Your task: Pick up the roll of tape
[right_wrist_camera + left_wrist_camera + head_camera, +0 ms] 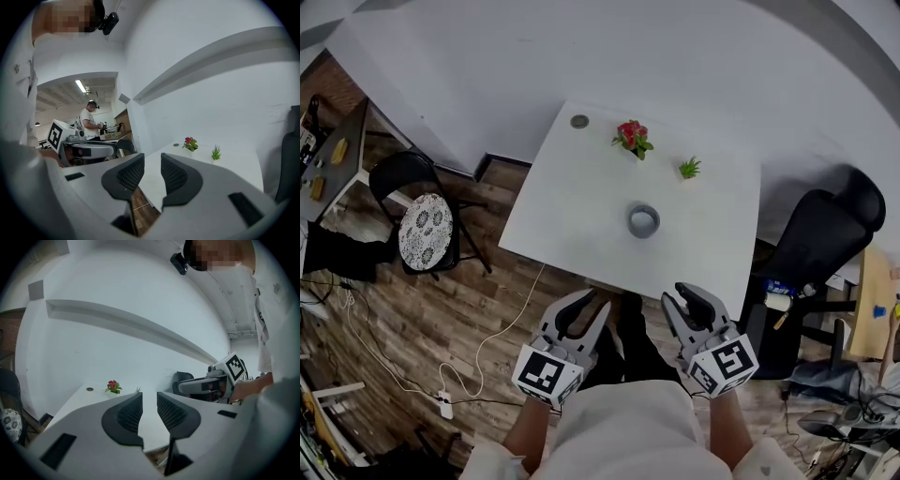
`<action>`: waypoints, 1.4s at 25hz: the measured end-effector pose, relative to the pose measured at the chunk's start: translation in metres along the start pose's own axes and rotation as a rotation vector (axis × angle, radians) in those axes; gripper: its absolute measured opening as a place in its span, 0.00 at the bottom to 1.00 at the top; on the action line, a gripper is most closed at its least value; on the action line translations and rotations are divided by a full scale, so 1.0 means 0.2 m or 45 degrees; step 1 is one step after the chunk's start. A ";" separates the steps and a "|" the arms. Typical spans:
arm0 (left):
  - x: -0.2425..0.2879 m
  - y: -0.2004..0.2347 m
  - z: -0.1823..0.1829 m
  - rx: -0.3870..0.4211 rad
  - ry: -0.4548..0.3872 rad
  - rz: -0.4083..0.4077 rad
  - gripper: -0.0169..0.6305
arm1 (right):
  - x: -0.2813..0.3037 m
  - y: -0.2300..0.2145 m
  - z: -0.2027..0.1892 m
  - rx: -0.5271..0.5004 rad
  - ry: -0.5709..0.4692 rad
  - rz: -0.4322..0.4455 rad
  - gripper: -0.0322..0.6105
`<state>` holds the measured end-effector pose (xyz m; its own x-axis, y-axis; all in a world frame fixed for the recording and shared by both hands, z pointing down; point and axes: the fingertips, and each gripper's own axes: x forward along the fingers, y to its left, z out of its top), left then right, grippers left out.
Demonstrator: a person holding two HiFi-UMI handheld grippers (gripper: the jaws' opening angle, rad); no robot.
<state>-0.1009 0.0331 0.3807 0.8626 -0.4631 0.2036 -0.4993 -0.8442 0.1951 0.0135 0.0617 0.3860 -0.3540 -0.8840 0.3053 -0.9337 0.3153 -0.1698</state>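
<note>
The roll of tape (643, 221), grey and lying flat, rests near the middle of the white table (572, 216) in the head view. Both grippers are held short of the table's near edge, over the floor and apart from the roll. My left gripper (586, 307) (149, 399) has a narrow gap between its jaws, with nothing in it. My right gripper (688, 298) (153, 161) is open and empty too. Neither gripper view shows the roll. The right gripper (211, 383) also shows in the left gripper view, and the left gripper (89, 150) in the right gripper view.
A red flowering plant (632, 137), a small green plant (689, 169) and a round disc (579, 121) stand at the table's far side. A black office chair (825, 234) is to the right, a chair with a patterned cushion (427, 225) to the left. Cables (445, 403) lie on the wooden floor. Another person (89, 119) stands far off.
</note>
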 end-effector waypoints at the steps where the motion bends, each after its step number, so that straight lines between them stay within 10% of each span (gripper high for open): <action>1: 0.01 0.00 0.00 -0.004 0.003 0.003 0.19 | 0.01 -0.01 -0.01 0.004 0.006 0.006 0.21; 21: 0.29 0.22 0.10 -0.036 0.036 0.141 0.19 | 0.51 -0.35 -0.12 -0.090 0.245 0.133 0.22; 35: 0.48 0.32 0.10 -0.071 0.098 0.243 0.19 | 0.78 -0.54 -0.41 -0.402 0.538 0.248 0.24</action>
<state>-0.0494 -0.0708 0.3944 0.7443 -0.5893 0.3142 -0.6585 -0.7260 0.1983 0.0539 -0.0827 0.5283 -0.4514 -0.6045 0.6563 -0.7968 0.6041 0.0084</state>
